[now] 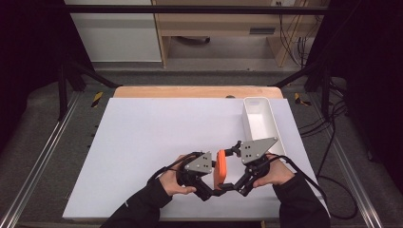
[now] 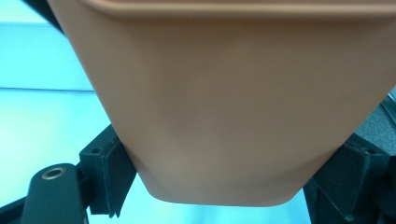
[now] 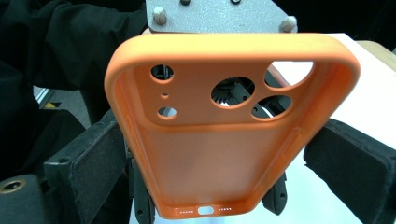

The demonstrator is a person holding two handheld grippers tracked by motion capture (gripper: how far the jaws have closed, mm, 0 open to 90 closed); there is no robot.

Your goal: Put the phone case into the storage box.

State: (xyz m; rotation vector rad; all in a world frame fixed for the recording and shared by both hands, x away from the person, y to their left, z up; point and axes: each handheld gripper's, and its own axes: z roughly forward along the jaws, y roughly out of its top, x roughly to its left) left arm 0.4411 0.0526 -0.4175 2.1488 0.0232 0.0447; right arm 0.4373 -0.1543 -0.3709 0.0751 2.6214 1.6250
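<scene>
1. A white bench fills the middle of a dim workspace, with grey floor and metal rails to either side and pale cabinets behind it.
2. Count: one orange phone case, one white tray, two grippers, two hands in dark sleeves.
3. Nearest, at the front edge of the bench, the left gripper and the right gripper meet around the phone case, which stands on edge between them, above the bench.
4. In the high view the case shows as a narrow orange strip, its long axis running away from the person.
5. The left gripper view looks at the case's plain smooth back; the jaws are closed tight on its two long edges, so the left gripper holds it.
6. The right gripper view looks into the hollow inside of the case, with the camera cut-outs at the top, the charging-port slot at the bottom, and the left gripper's grey plate behind.
7. The right gripper has its jaws partly open on either side of the case; the pads sit right at the long edges, and I cannot tell whether they press.
8. Farther off, the tray lies lengthwise along the bench's right edge, apart from the case.
</scene>
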